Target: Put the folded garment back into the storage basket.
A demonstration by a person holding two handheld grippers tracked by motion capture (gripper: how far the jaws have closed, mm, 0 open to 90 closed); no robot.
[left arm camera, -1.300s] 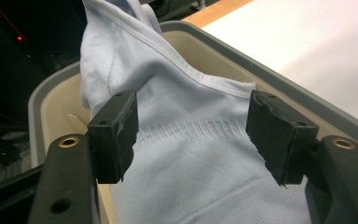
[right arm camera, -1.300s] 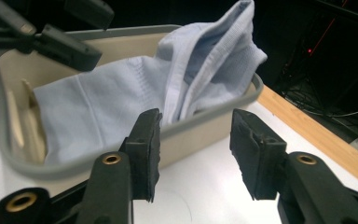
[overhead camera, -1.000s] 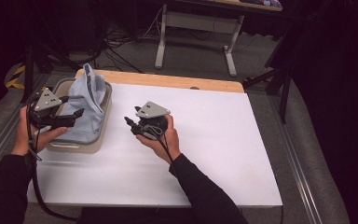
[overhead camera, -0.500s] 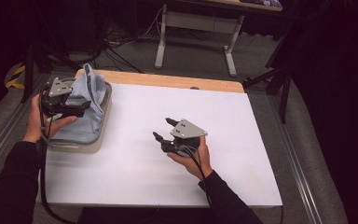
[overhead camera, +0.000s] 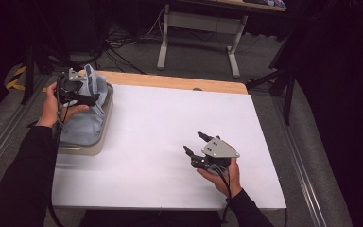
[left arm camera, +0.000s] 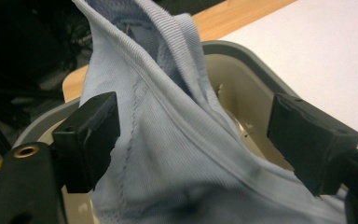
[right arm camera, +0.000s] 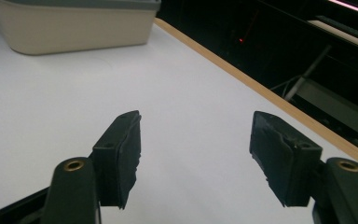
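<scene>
Pale-blue ribbed garment: 1 item, heaped in the beige tub, with 1 fold standing up past the tub's far rim. The tub sat at the left edge of the white table.

Left claw: held over the tub, at the garment. Its jaws had just been opening and stood spread; in the left gripper view the cloth lay between the 2 pads, the left pad at the fabric's edge and the right pad clear of it. No pinch was evident.

Right claw: 1 second earlier it was just beside the tub; now it was well away from the tub, over bare table toward the person's side. Its jaws had just been opening and stood spread with nothing between them; the tub's wall showed far off.

Reading: both claws appeared to have let go, so the garment looked deposited in the tub, and the right hand's retreat suggested the placing step was about finished.
</scene>
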